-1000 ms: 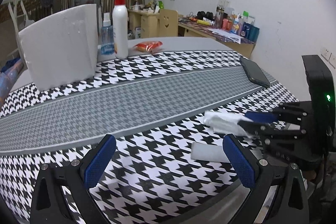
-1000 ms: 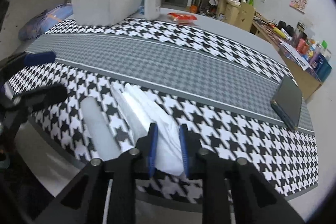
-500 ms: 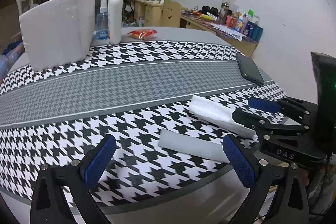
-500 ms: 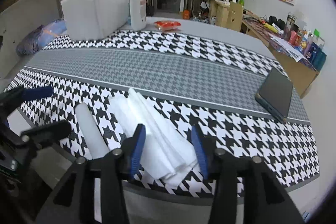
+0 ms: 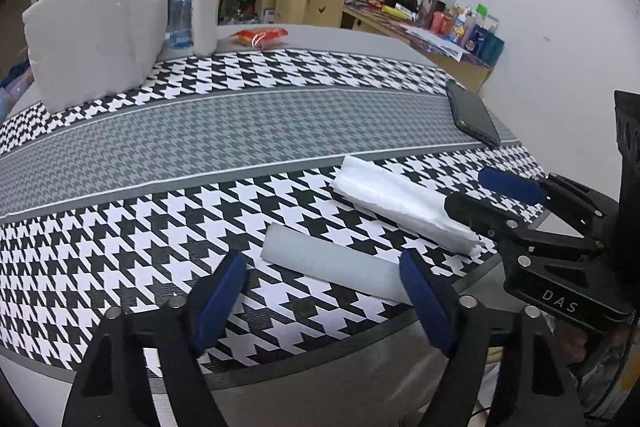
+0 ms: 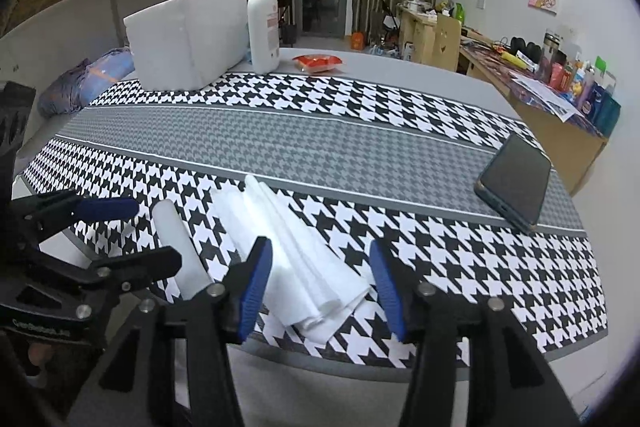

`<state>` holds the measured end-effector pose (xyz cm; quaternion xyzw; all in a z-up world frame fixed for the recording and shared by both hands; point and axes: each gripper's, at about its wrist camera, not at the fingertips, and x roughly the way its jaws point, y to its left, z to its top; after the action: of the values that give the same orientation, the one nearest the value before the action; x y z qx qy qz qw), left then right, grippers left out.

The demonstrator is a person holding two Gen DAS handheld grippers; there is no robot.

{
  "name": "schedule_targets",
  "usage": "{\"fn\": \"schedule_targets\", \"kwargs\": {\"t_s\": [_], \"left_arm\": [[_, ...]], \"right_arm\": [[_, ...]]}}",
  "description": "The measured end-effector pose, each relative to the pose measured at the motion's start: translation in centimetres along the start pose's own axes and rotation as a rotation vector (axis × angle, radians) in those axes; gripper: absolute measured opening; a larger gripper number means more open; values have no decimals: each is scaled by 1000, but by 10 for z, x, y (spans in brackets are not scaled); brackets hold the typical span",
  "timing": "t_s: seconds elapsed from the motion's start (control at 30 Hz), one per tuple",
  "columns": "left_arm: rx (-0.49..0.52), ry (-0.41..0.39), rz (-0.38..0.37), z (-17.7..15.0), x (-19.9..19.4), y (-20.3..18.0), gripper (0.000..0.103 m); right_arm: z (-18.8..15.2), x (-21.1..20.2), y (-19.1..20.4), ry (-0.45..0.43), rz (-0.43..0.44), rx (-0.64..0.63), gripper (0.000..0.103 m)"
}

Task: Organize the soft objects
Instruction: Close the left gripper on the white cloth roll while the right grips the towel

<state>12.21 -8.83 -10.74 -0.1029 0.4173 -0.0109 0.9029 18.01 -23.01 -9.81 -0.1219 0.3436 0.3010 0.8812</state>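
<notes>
A grey table [image 6: 420, 75] carried a houndstooth cloth [image 6: 320, 143]. On the cloth near the front edge lay a folded white tissue [image 6: 296, 251] and, just beside it, a pale foam strip [image 5: 332, 263]. A dark phone [image 6: 516, 183] lay toward the right. At the back stood a white foam block [image 6: 188, 39], a pump bottle [image 6: 263, 27] and a red packet [image 6: 318, 62].

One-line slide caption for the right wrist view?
Open right gripper straddles the folded white cloth on the houndstooth table cover; grey foam strip alongside, open left gripper nearby.
</notes>
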Motion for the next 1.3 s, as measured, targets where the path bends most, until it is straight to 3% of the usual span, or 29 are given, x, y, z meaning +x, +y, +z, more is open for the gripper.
{"fn": "schedule_targets", "kwargs": {"t_s": [0.33,0.4,0.47,0.67,0.83,1.1,1.2,1.27,1.3], "left_arm": [[1,38,19,7,10,-4,60],[8,32,33,11,11,-4,52],[14,17,59,16,12,-1,36],[52,-1,61,25,18,3,19],[88,-17,53,29,18,1,13],[86,-19,76,29,11,6,14],[95,-20,106,26,8,6,32],[93,-26,108,23,4,7,50],[94,-35,113,21,1,7,53]], "right_arm": [[-2,-1,-4,-7,8,-1,56],[-2,-2,-5,-11,11,1,56],[-2,-2,-5,-12,14,1,56],[0,-2,-6,-20,16,0,56],[3,2,-8,-21,21,9,56],[2,6,-8,-18,37,17,56],[2,8,-7,-14,45,15,56],[2,9,-6,-12,47,12,56],[2,9,-5,-12,49,12,56]]}}
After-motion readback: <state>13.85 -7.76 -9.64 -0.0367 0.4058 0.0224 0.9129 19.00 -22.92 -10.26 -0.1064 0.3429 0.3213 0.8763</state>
